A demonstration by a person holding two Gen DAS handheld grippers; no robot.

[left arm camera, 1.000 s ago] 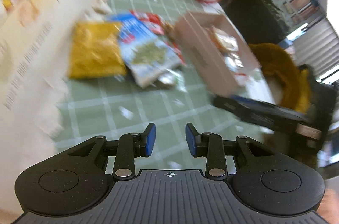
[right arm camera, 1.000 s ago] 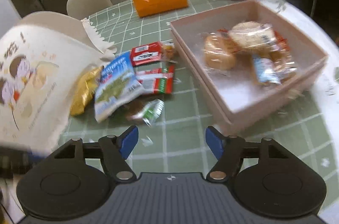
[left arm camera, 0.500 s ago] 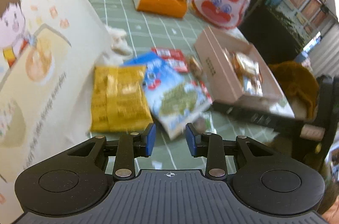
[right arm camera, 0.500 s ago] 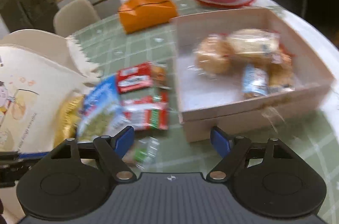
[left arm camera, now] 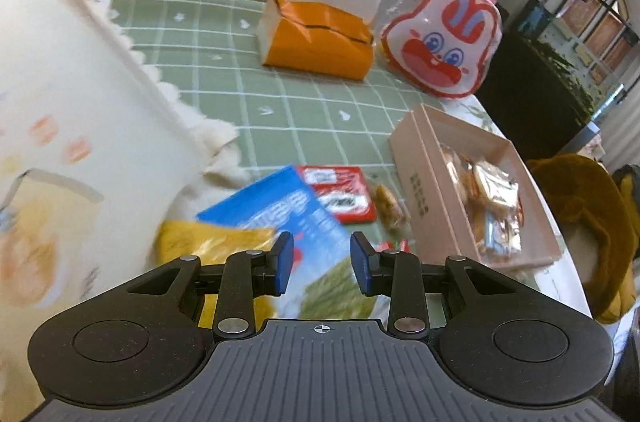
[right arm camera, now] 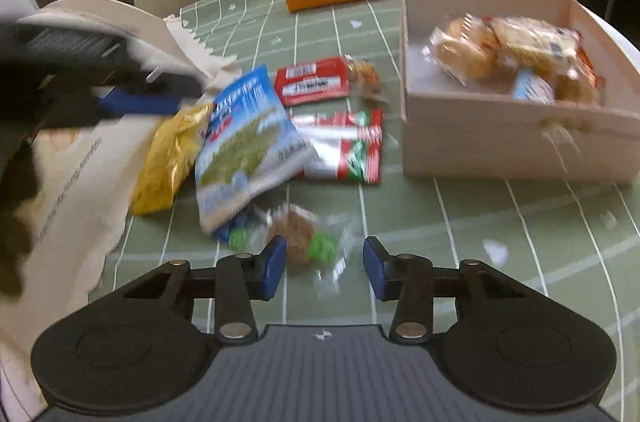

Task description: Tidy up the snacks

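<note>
- The right gripper (right arm camera: 324, 264) has its jaws parted; they have just been closing, with a small clear-wrapped brown cookie (right arm camera: 298, 236) lying between the blue pads, not yet pressed.
- It sits lower and nearer the loose snacks than a second ago, so a pick looks imminent.
- The left gripper (left arm camera: 321, 264) is unclenched, grasping nothing, and has slid over the glossy blue-and-green crinkly packet (left arm camera: 288, 218) and crumpled yellow foil bag (left arm camera: 208, 242).
- Beyond, the pale pink cardboard box (right arm camera: 500, 146) already holds several wrapped buns; a red flat wrapper (right arm camera: 312, 82) waits on the green checked tablecloth (right arm camera: 460, 222).
</note>
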